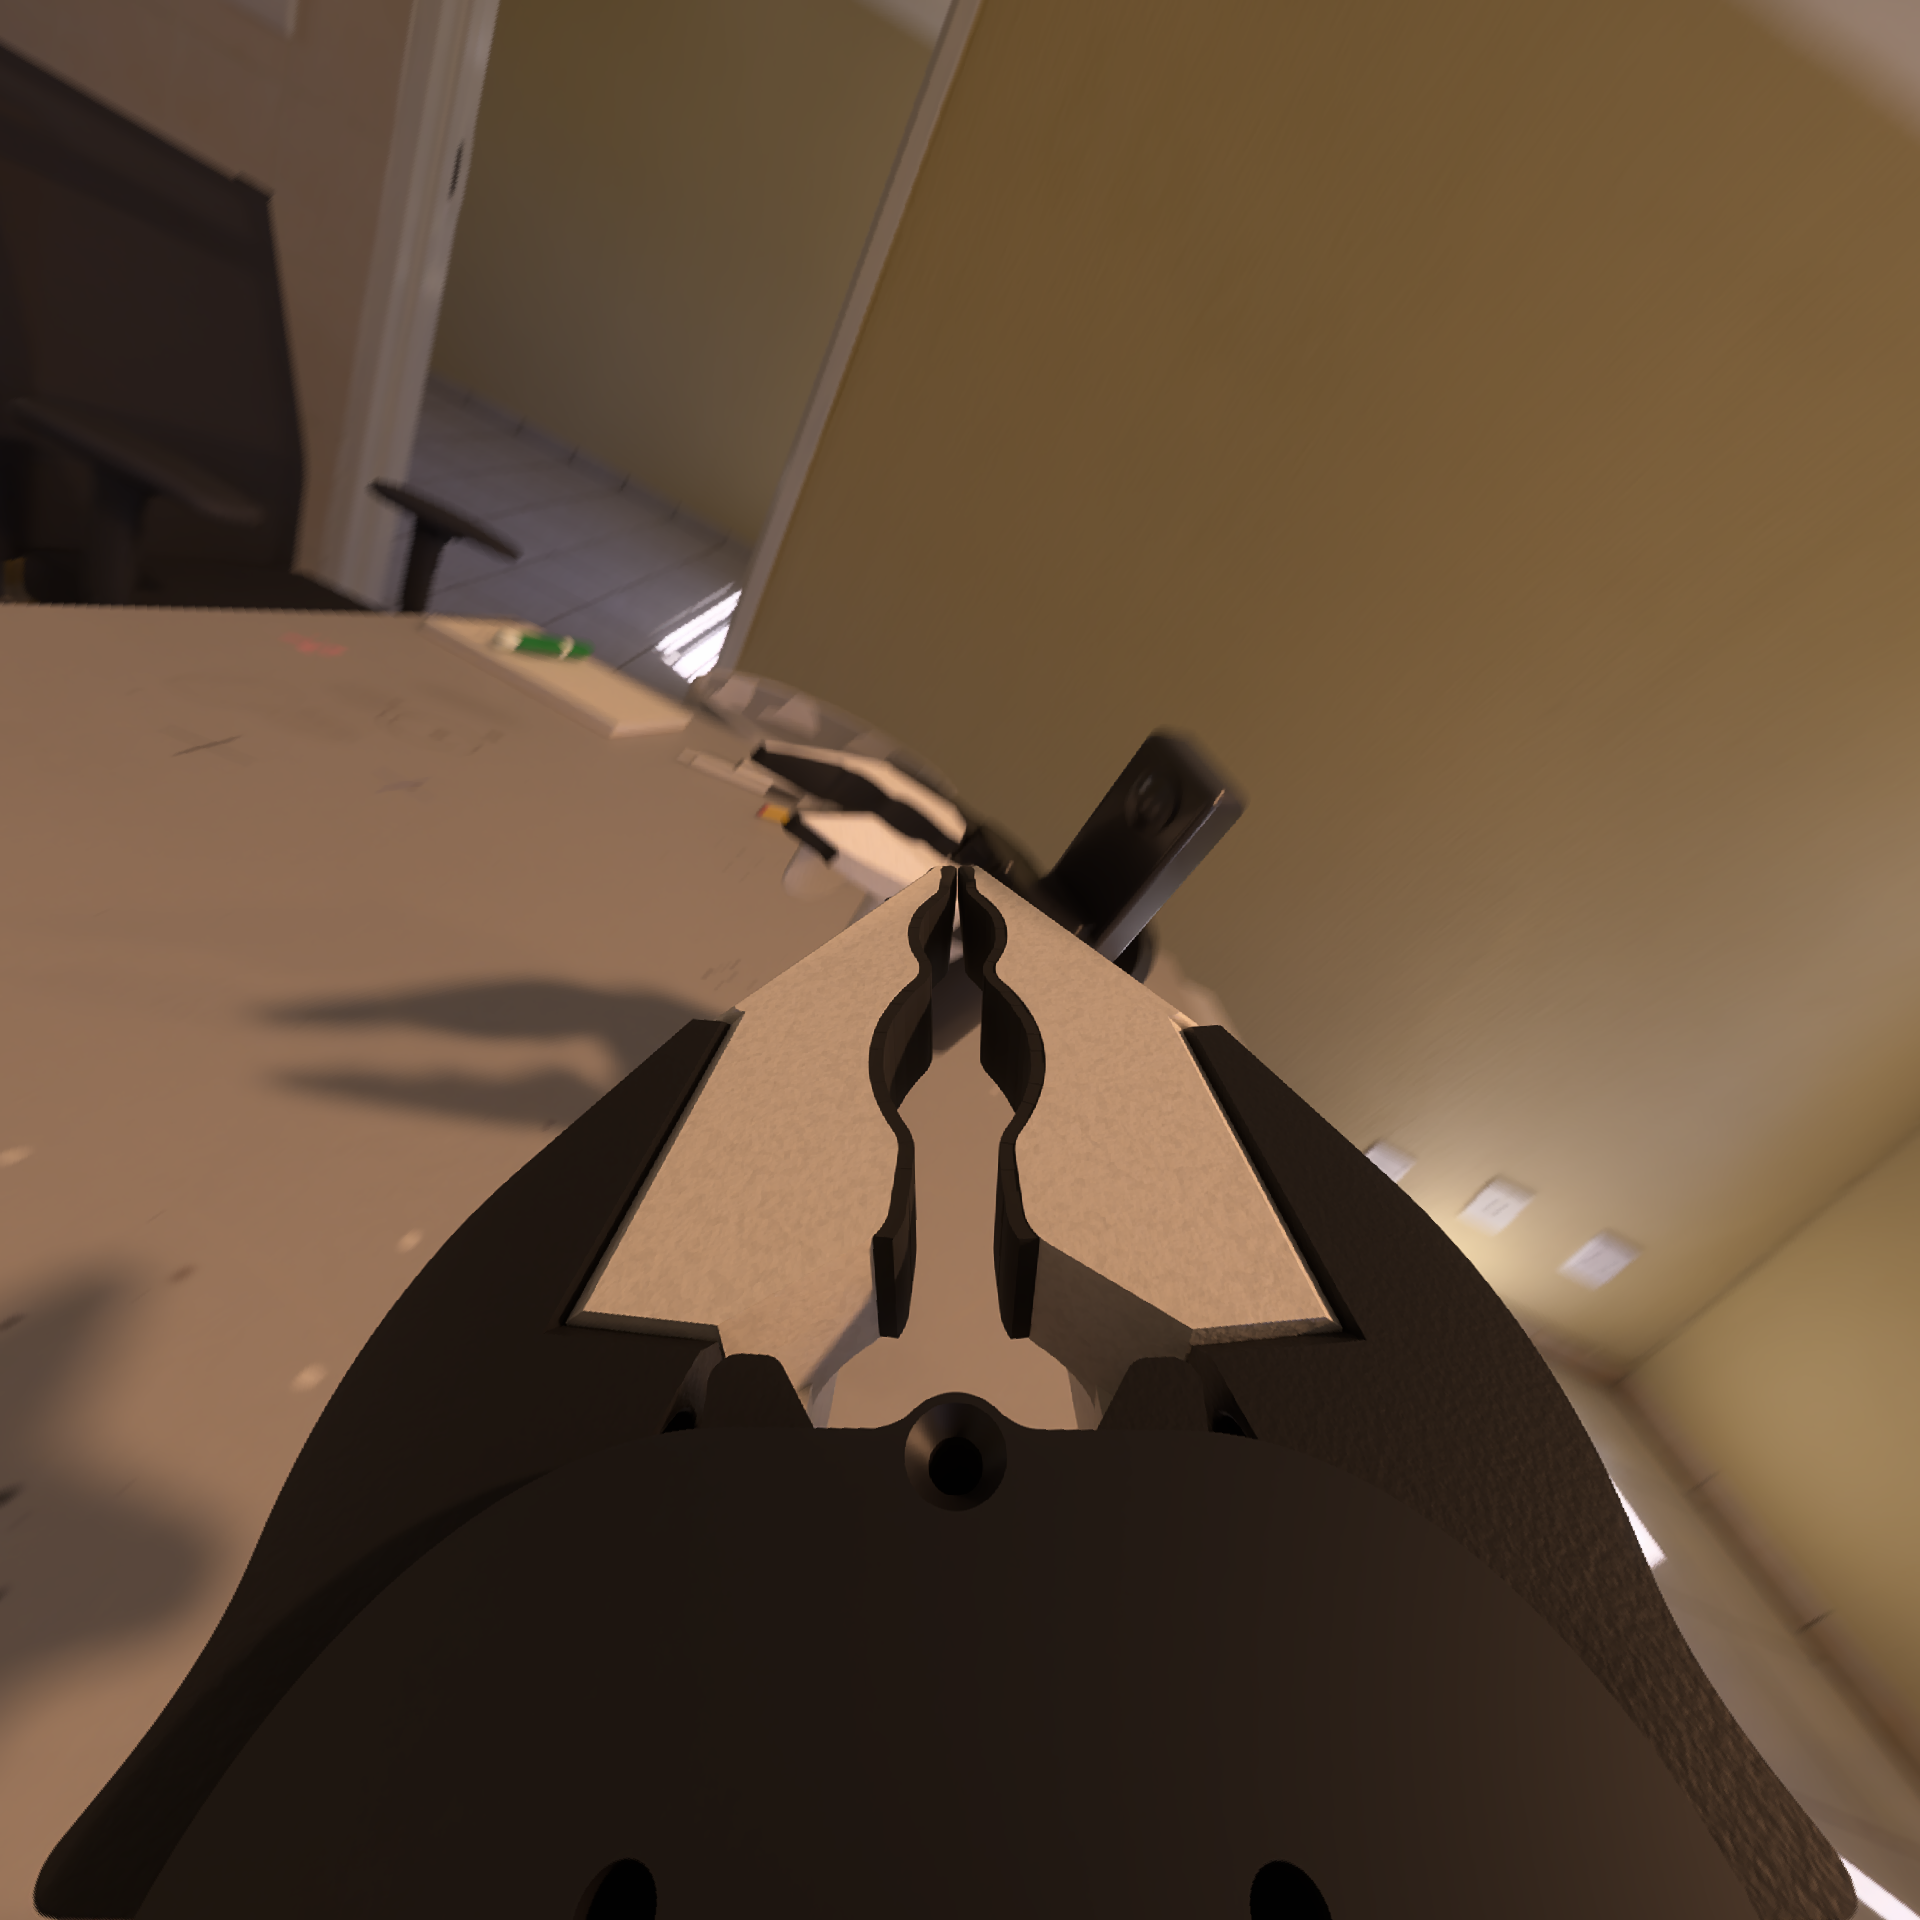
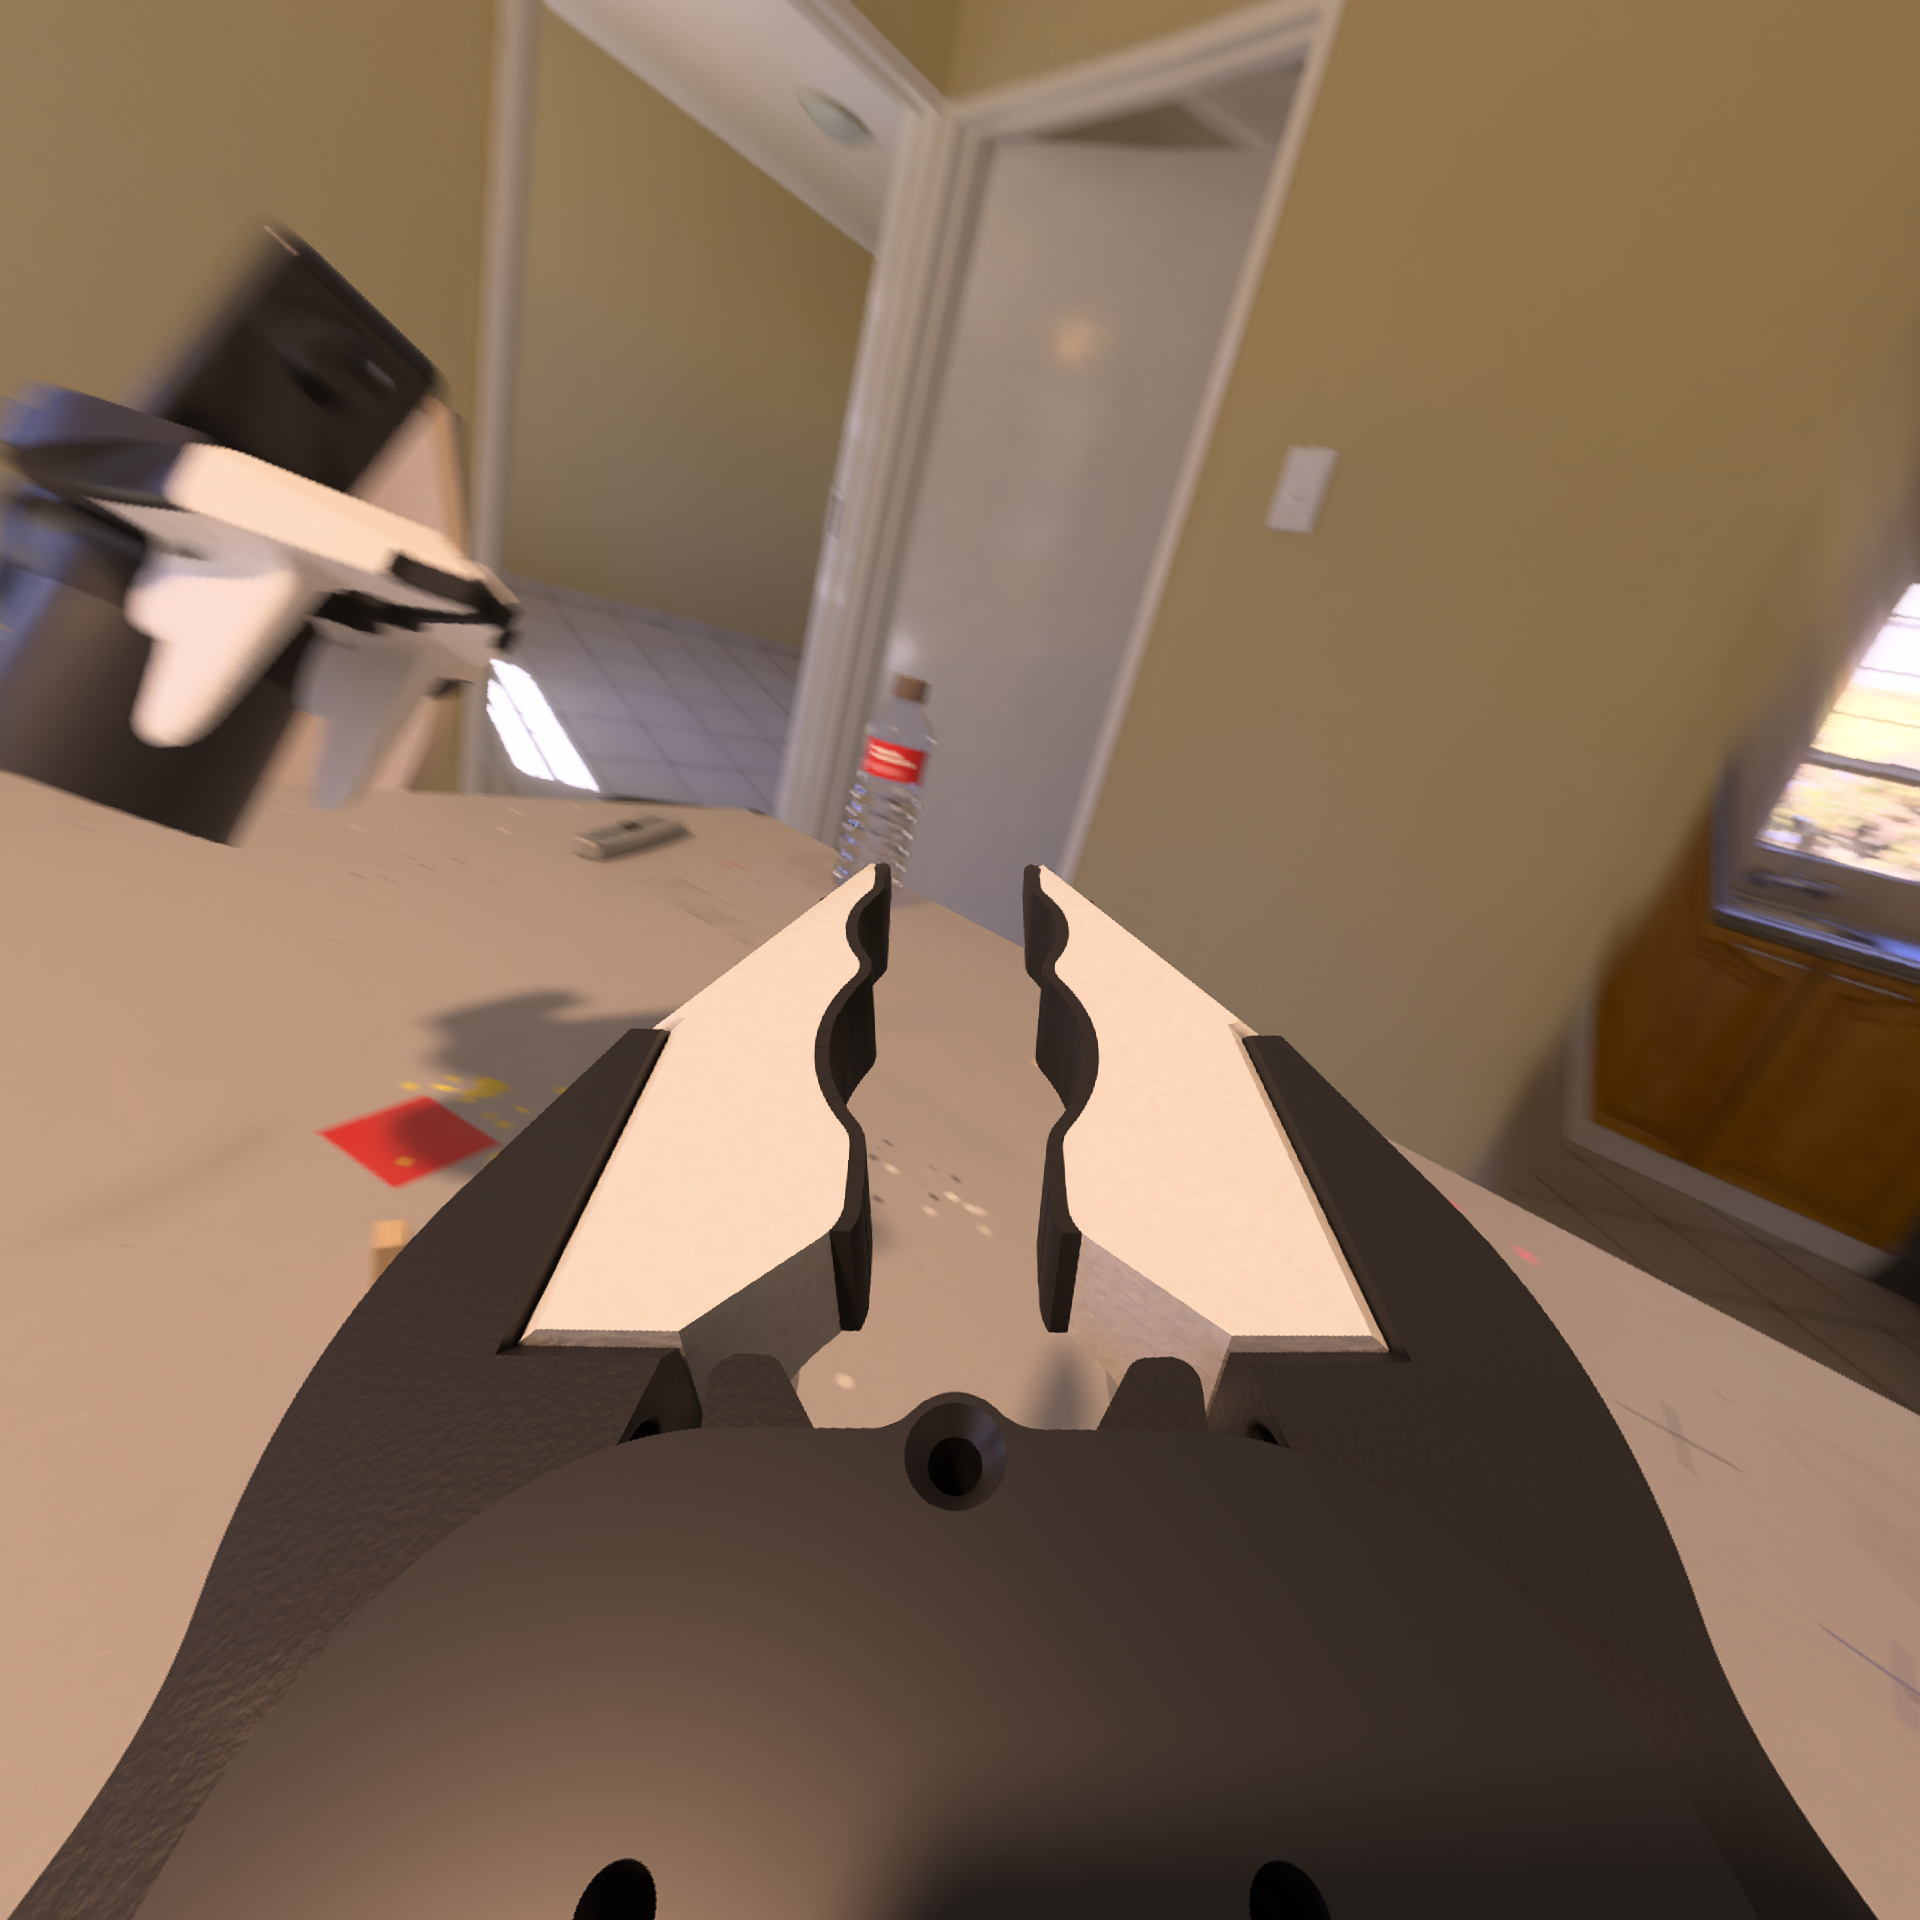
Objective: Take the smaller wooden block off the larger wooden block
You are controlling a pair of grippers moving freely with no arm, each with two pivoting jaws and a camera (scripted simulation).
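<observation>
A corner of a light wooden block (image 2: 387, 1247) shows on the table at the left in the right wrist view. The rest is hidden behind my right gripper's body, so I cannot tell which block it is. No block shows in the left wrist view. My right gripper (image 2: 956, 878) is open and empty above the table. My left gripper (image 1: 956, 875) is shut and empty, also above the table. The left gripper's blurred white fingers (image 2: 312, 540) show at the upper left of the right wrist view. The right gripper's black body (image 1: 1153, 821) shows just beyond the left gripper's tips.
A red square (image 2: 410, 1138) lies flat on the beige table (image 2: 208, 987). A clear water bottle (image 2: 894, 769) stands near the far edge, with a small grey object (image 2: 629, 834) beside it. A pale pad (image 1: 582, 675) with a green item lies at the table's far side.
</observation>
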